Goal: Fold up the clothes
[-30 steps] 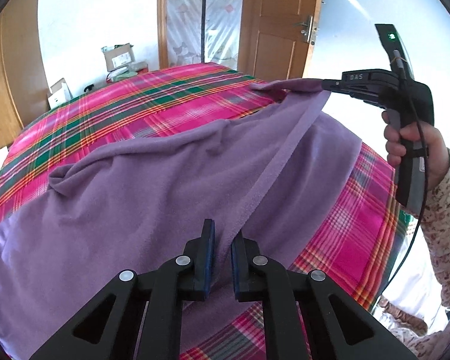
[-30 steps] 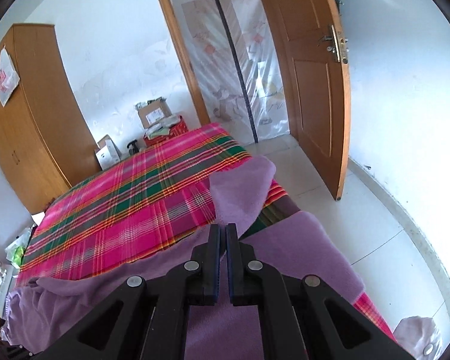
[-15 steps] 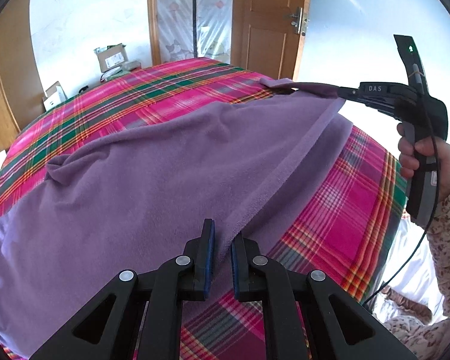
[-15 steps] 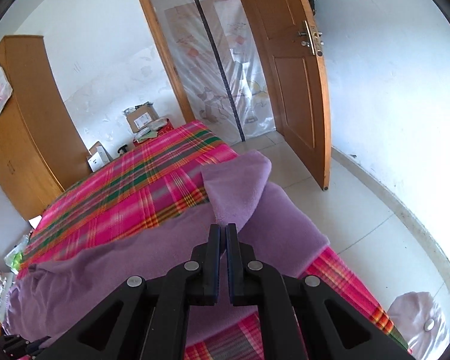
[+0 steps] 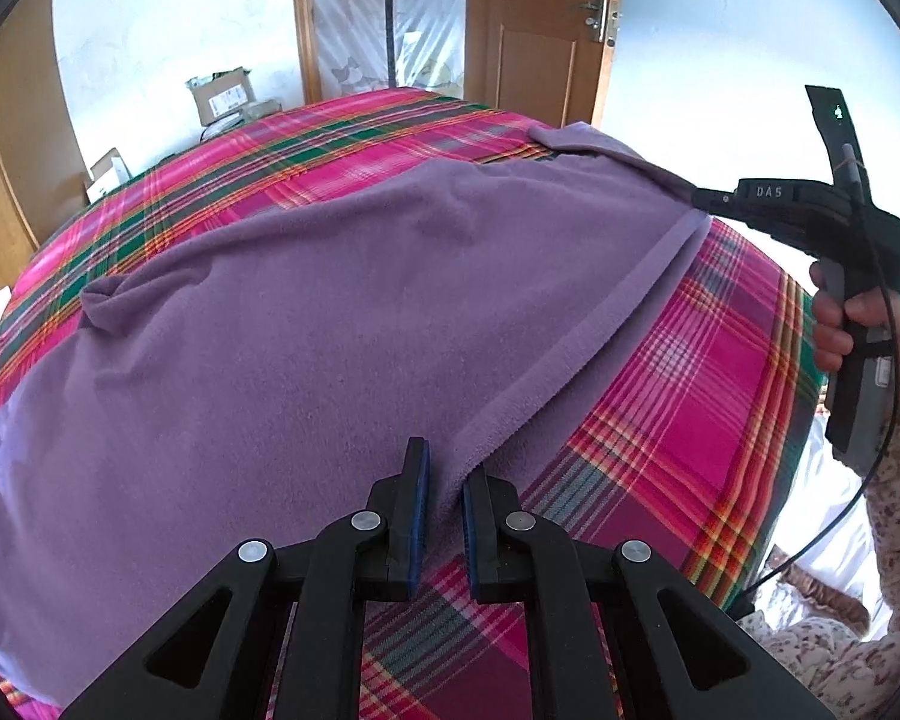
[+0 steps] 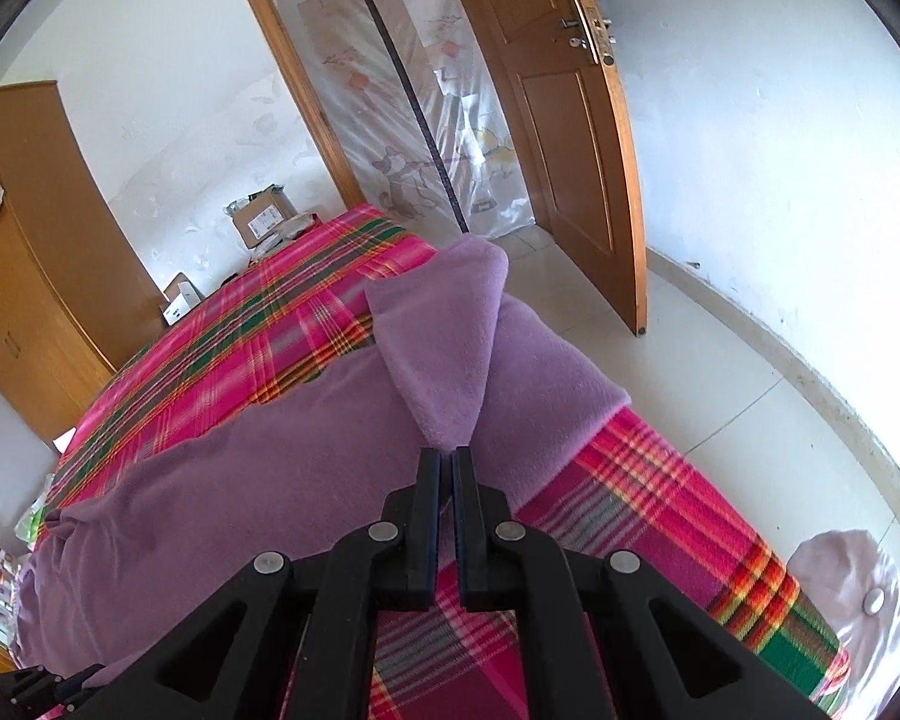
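1. A purple fleece garment lies spread across a bed covered by a pink, green and orange plaid bedspread. It reaches from the near left of the bed to the far right corner.
2. The left gripper pinches the garment's folded near edge; a ridge of fleece sits between its blue-lined pads.
3. The right gripper has its jaws pressed almost together on a corner of the garment, which rises from the tips in a loose flap.
4. An open cardboard box stands on the floor beyond the bed's far end; something pale shows inside, too small to identify.
5. Only the left wrist view shows the right gripper from outside: its black body, a hand around the handle, a floral sleeve and a trailing cable.
6. Only the right wrist view shows the open wooden door in full, the tiled floor, a wooden wardrobe and a pale lilac object low at right, possibly a cushion.
7. The garment's left end is cut off by both frames.
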### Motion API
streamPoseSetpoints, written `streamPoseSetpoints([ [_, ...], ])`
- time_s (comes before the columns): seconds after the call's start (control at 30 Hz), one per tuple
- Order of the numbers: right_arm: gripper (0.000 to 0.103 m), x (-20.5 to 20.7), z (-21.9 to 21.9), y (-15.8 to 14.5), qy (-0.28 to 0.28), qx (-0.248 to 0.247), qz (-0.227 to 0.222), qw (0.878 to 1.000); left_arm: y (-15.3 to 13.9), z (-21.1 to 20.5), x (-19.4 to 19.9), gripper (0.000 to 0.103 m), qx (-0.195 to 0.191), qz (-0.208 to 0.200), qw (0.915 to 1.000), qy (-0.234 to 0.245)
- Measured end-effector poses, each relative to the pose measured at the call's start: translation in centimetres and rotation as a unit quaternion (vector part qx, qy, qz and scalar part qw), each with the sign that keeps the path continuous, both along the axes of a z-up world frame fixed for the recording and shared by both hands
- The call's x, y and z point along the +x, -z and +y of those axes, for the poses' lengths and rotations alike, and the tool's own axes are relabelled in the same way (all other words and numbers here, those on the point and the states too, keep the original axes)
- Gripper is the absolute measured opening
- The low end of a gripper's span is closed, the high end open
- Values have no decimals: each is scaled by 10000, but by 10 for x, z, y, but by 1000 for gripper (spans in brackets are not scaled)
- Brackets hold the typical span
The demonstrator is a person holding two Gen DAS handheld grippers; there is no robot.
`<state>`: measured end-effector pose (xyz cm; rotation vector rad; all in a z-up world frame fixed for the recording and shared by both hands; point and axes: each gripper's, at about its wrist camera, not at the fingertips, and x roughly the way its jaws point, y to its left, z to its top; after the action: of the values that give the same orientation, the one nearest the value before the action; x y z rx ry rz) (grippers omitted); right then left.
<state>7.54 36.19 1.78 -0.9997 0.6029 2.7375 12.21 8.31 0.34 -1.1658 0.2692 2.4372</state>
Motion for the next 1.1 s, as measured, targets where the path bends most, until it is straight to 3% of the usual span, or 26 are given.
streamPoseSetpoints([
  [0.53, 5, 1, 5, 18, -76, -27, -264, 9996, 1, -3, 7, 17, -119, -128, 9995, 269],
  [0.6, 10, 1, 5, 17, -121, 37, -304, 9995, 0, -4, 9, 17, -158, -163, 9990, 389],
  [0.83, 15, 2, 5, 12, -329, 297, -450, 9980, -17, -10, -2, 20, 229, -216, 9988, 386],
  [1.1, 15, -1, 13, -5, -309, 414, -206, 9985, -34, -8, -6, 21, 752, -342, 9938, 738],
])
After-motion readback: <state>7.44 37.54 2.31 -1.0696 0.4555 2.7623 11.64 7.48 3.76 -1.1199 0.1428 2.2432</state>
